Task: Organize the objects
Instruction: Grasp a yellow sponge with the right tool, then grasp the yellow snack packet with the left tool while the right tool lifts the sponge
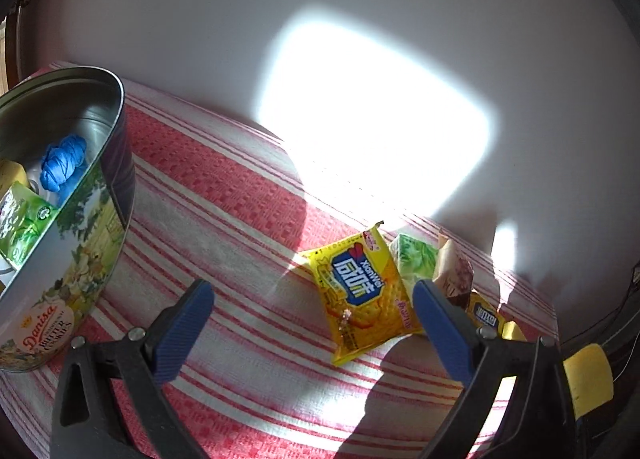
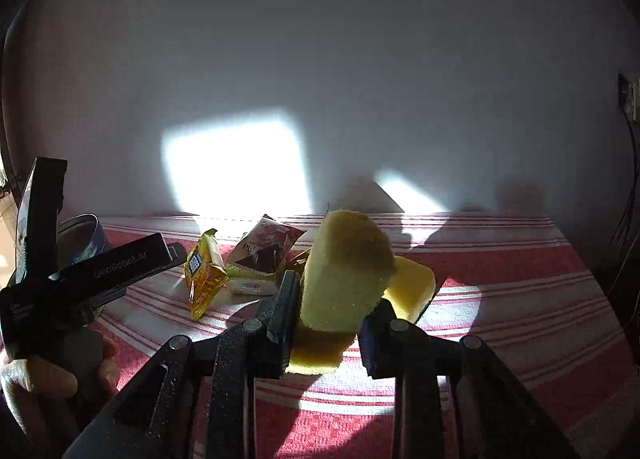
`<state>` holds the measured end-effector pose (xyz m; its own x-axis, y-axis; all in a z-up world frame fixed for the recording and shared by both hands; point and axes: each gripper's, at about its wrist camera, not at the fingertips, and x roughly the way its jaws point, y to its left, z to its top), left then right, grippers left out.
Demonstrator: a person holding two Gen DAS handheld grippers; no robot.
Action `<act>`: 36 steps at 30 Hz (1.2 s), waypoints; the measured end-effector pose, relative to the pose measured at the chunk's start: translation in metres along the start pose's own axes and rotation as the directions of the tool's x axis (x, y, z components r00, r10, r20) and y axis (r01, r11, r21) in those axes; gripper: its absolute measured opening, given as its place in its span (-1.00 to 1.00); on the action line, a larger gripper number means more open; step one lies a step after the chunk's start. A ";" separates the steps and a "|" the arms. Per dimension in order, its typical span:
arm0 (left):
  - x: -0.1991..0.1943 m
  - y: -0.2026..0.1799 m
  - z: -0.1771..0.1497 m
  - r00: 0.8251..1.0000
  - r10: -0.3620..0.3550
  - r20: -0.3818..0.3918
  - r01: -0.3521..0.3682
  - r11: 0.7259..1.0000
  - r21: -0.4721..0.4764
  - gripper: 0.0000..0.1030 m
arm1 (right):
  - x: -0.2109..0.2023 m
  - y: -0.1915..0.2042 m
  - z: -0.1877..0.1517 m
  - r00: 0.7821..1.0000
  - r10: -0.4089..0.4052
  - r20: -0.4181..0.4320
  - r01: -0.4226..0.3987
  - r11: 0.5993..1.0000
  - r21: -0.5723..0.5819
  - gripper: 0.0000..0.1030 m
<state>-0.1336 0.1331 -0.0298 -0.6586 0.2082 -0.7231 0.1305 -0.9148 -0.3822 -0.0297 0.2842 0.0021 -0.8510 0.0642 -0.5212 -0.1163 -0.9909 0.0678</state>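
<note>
The right hand-held gripper is squeezing a yellow sponge between its closed pads, just above the red-striped table. Soft and light, the sponge is probably best gripped across its middle, where its porous foam yields. The left hand-held gripper is hanging wide open and empty over a crinkly yellow cracker packet, near the table's far edge. A round metal cookie tin is standing at the left edge.

A yellow sponge stands tilted at centre frame, squeezed from both sides. Left of it lie a yellow cracker packet, a green packet and a brown packet. A round cookie tin, far left, holds a blue bundle.
</note>
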 end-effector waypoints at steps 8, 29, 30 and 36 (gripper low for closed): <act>0.040 -0.028 -0.002 0.994 0.112 -0.009 -0.112 0.993 0.022 0.86 | 0.002 -0.006 0.004 1.000 -0.012 0.011 0.012 1.000 0.018 -0.44; -0.051 0.028 -0.039 0.989 -0.025 0.144 -0.034 0.917 0.397 -0.08 | -0.002 -0.016 -0.001 0.996 -0.036 0.080 0.029 0.995 0.093 -0.44; -0.057 0.027 -0.042 0.986 -0.025 0.163 -0.047 0.906 0.422 -0.08 | -0.004 -0.012 -0.002 0.995 -0.046 0.089 0.039 0.996 0.082 -0.44; -0.081 0.032 -0.054 0.975 -0.024 0.221 -0.089 0.869 0.486 -0.08 | -0.011 0.007 -0.013 0.987 -0.119 0.106 0.114 0.992 0.050 -0.44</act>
<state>-0.0360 0.1058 -0.0151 -0.8087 0.1483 -0.5692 -0.1883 -0.9820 0.0116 -0.0148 0.2748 -0.0025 -0.8805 0.1935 -0.4326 -0.2381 -0.9699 0.0507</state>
